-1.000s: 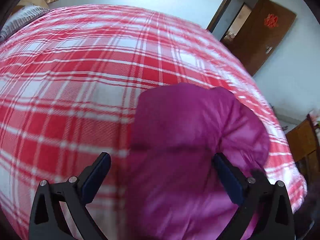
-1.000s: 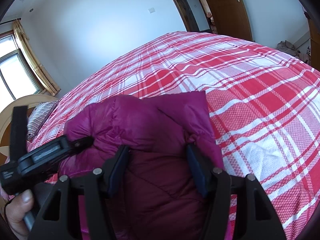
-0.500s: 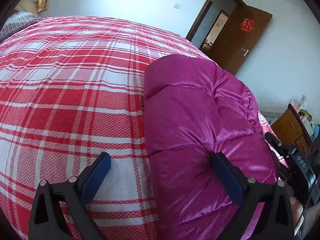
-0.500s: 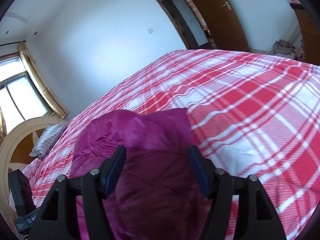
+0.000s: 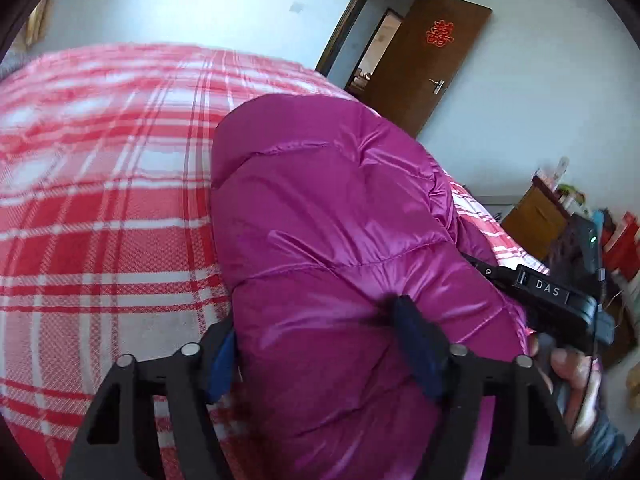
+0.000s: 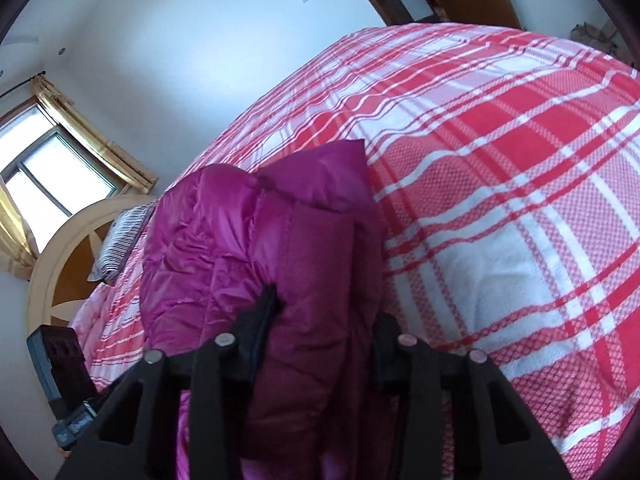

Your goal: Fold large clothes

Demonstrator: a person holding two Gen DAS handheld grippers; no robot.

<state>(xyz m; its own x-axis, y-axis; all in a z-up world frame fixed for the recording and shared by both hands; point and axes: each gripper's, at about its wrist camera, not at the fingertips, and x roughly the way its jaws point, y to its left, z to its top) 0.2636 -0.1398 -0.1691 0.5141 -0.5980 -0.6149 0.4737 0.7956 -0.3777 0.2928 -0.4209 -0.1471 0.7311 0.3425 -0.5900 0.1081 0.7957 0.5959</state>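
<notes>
The puffy magenta jacket [image 5: 340,248] is running off the bottom edge of both views, so its lower part is staying out of sight, and its folds are covering much of each tool's fingers. In the left wrist view the left gripper [image 5: 320,344] is closing narrowly on a thick bulge of the jacket at the lower centre of the frame; one blue-padded finger [image 5: 416,344] is pressing into the fabric on the right, while the other is peeking out only partly at the jacket's left edge. The red and white checked bedspread [image 5: 100,220] is looking blurred toward the upper left. At the right edge, the right gripper [image 5: 560,300] is showing only as a black body in a hand, its fingers buried behind the jacket. In the right wrist view the right gripper [image 6: 320,320] is squeezing a folded ridge of the jacket [image 6: 280,240] at lower centre, fingers sunk deep in the fabric. The jacket is lying on the bedspread [image 6: 500,200], left of centre.
</notes>
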